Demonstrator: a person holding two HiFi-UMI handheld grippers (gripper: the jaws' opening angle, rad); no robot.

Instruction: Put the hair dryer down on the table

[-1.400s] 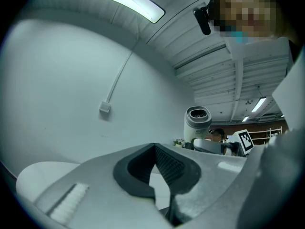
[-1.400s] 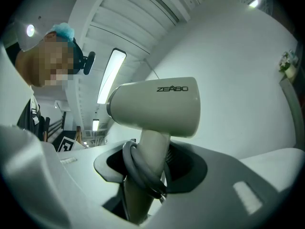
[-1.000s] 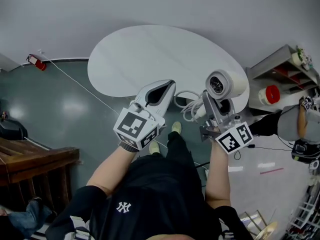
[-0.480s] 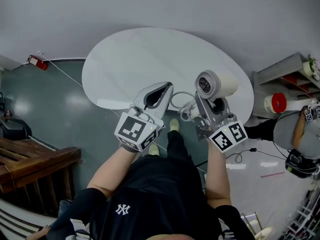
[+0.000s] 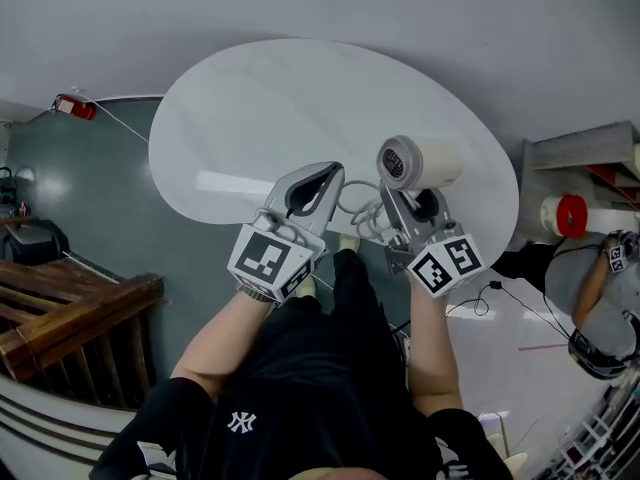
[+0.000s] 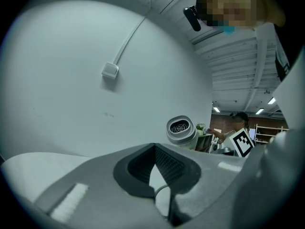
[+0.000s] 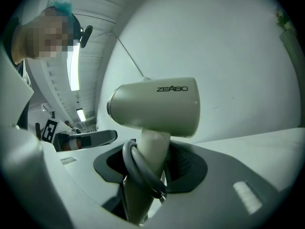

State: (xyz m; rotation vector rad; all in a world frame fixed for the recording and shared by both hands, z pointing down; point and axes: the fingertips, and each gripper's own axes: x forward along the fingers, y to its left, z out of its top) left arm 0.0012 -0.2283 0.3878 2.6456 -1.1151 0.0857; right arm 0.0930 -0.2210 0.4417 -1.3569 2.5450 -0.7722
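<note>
The cream hair dryer (image 5: 415, 163) stands upright over the near edge of the white oval table (image 5: 260, 108), nozzle end toward me. My right gripper (image 5: 408, 200) is shut on its handle (image 7: 150, 151), around which a grey cord (image 7: 138, 173) loops. More cord (image 5: 362, 206) hangs coiled between the two grippers. My left gripper (image 5: 318, 183) is just left of the dryer, jaw tips together (image 6: 155, 146), with nothing held that I can see. From the left gripper view the dryer (image 6: 181, 129) shows beyond the jaws.
A shelf unit (image 5: 590, 158) with a red-and-white roll (image 5: 567, 213) stands right of the table, and another person (image 5: 600, 298) is there. Wooden furniture (image 5: 70, 318) sits at the left. A red object (image 5: 75, 106) lies by the wall.
Both grippers moved forward and down toward the table; the dryer head is now over the tabletop's near edge. The grip on the handle is unchanged.
</note>
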